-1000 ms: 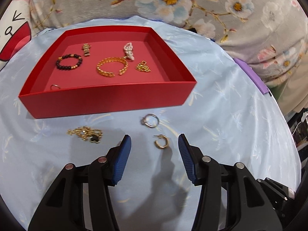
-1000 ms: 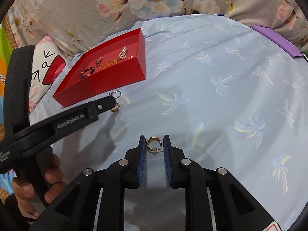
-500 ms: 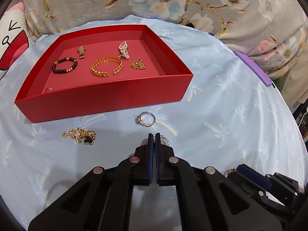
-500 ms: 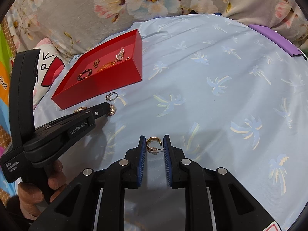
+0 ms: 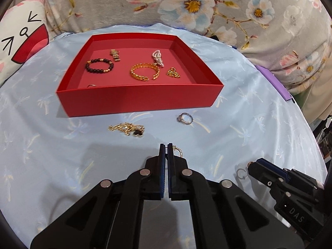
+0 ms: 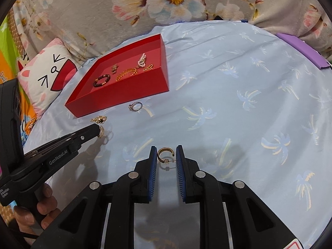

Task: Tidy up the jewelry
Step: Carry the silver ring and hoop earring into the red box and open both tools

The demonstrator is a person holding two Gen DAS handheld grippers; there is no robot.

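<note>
Red tray (image 5: 137, 100) sits on the pale blue palm-print cloth (image 5: 238, 112) over the surface; floral fabric (image 5: 207, 6) behind, cat-face cushion (image 6: 47, 76) to the left, purple strip (image 6: 303, 47) at the right edge. Tray holds a dark bead bracelet (image 5: 99, 66), gold chain bangle (image 5: 144, 73), pearl piece (image 5: 158, 57), small gold cluster (image 5: 173, 72), watch-like piece (image 5: 115, 55). On the cloth just before the tray's near wall: silver ring (image 5: 185, 118) and gold chain with black heart (image 5: 128, 129), apart from each other; nothing lies between them and the tray.

Left tool (image 5: 166, 146) closed, fingers clamped on a gold hoop earring (image 6: 101, 131), lifted just above the cloth near the chain. Right tool (image 6: 166, 153) parted, fingers either side of a second gold hoop earring (image 6: 165, 153); its post touches the right finger; whether it is gripped cannot be told.
</note>
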